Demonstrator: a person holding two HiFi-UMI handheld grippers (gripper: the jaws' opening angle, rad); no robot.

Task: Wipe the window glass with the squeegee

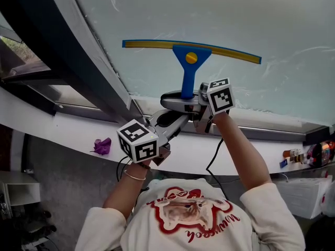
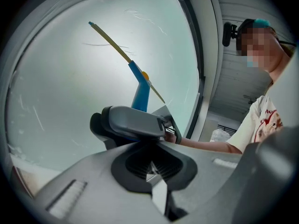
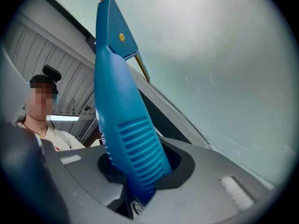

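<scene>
Squeegee: the blue plastic squeegee with a yellow rubber blade (image 1: 187, 69) sits against the pale, streaked window glass (image 1: 272, 20), low on the pane and near its bottom edge.
Blade axis: in the head view the blade runs from 9 o'clock to 3 o'clock, with its 3 o'clock end dipped a little.
Handle axis: the handle crosses the blade at its middle. Its head points to 12 o'clock and its ribbed butt to 6 o'clock.
Why held so: I judge that a blade set across the pane clears its full width in one stroke. With the handle trailing below, the stroke can be pulled toward 6 o'clock.
Contact: the blade edge seems to bear on the glass, but no view shows the line of contact plainly.
Right gripper: the grey two-jaw right gripper (image 1: 186, 99) is at 6 o'clock of the blade. Its jaws are clamped on the ribbed butt of the handle, which fills the hollow between the pads.
Left gripper: the grey left gripper (image 2: 152, 171) is at 7 o'clock of the right one, just beside it. Its jaws are drawn together with nothing between them. It seems placed there to steady the other gripper.
Frame: the dark window frame (image 1: 68, 51) stands at 9 o'clock of the squeegee.
Sill: the white sill (image 1: 73, 129) lies at 6 o'clock.
Cloth: a crumpled purple cloth (image 1: 102, 146) rests on the sill at 8 o'clock, well apart from both grippers.
</scene>
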